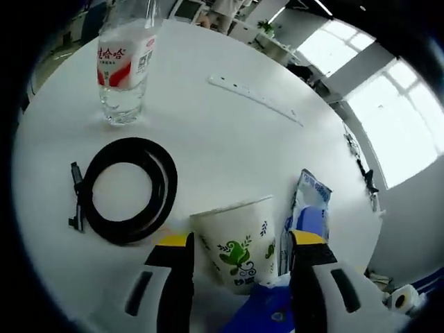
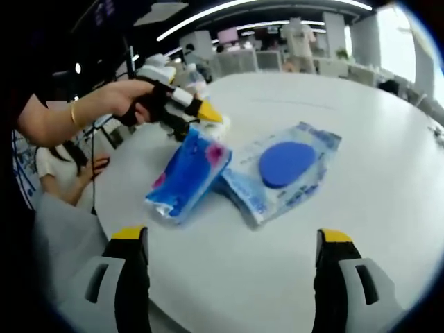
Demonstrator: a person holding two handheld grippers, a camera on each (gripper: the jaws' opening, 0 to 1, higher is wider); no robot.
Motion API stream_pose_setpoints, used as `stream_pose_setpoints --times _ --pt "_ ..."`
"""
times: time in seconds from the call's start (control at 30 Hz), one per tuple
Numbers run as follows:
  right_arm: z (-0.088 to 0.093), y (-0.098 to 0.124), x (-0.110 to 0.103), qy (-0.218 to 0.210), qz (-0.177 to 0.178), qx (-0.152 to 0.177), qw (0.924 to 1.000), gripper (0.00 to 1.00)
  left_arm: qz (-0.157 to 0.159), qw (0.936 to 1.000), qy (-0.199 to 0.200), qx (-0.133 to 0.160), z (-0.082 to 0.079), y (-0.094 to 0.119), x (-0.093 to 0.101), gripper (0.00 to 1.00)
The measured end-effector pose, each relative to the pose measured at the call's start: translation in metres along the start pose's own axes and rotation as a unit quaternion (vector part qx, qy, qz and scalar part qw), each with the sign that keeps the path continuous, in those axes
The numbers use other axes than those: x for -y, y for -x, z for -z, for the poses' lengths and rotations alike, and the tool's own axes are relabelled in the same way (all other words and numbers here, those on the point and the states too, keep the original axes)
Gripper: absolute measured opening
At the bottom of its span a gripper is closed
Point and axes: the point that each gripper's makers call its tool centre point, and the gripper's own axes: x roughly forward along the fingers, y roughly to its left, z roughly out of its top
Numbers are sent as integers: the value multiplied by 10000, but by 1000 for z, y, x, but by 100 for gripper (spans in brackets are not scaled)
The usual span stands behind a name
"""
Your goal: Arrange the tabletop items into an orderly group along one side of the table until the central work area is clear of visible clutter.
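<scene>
Left gripper view looks along the left gripper [image 1: 239, 253] over a round white table [image 1: 229, 139]. Its two yellow-tipped jaws stand apart on either side of a paper cup [image 1: 239, 246] printed with green leaves. The cup sits between them near the table's closest edge, but whether the jaws press on its sides cannot be told. Just beside the cup on the right lies a blue and white packet [image 1: 309, 201], and something blue shows under the cup at the very edge. A coiled black cable [image 1: 128, 189] lies flat toward the left edge of the table, apart from the cup. Beyond it, near the far left edge, a clear plastic bottle [image 1: 125, 66] with a red and white label stands upright. A long white strip [image 1: 255, 99] lies flat toward the far edge, well apart from the rest.

In the right gripper view, the right gripper [image 2: 232, 260] hangs with its jaws spread wide and nothing between them, above bare table near the edge. Ahead of it lie a blue wet-wipe pack [image 2: 187, 173] and a clear pouch with a blue disc [image 2: 284, 166], touching each other. The left gripper [image 2: 198, 114] shows at the far side of the pack, held by a hand [image 2: 125, 97] wearing a bracelet.
</scene>
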Motion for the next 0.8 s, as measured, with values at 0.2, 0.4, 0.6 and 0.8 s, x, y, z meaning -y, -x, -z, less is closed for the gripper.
stream_pose_setpoints --times 0.2,0.4,0.6,0.8 --pt "2 2 4 -7 64 -57 10000 98 -37 9999 130 7 1 -3 -3 47" --pt "3 2 6 -27 99 -71 9999 98 -78 9996 280 4 2 -6 -8 43" --pt "6 4 6 45 127 -164 9998 98 -10 9992 388 61 3 -5 -6 41" --pt "3 4 11 -22 247 -94 9996 98 76 9981 585 198 -2 -2 -6 40"
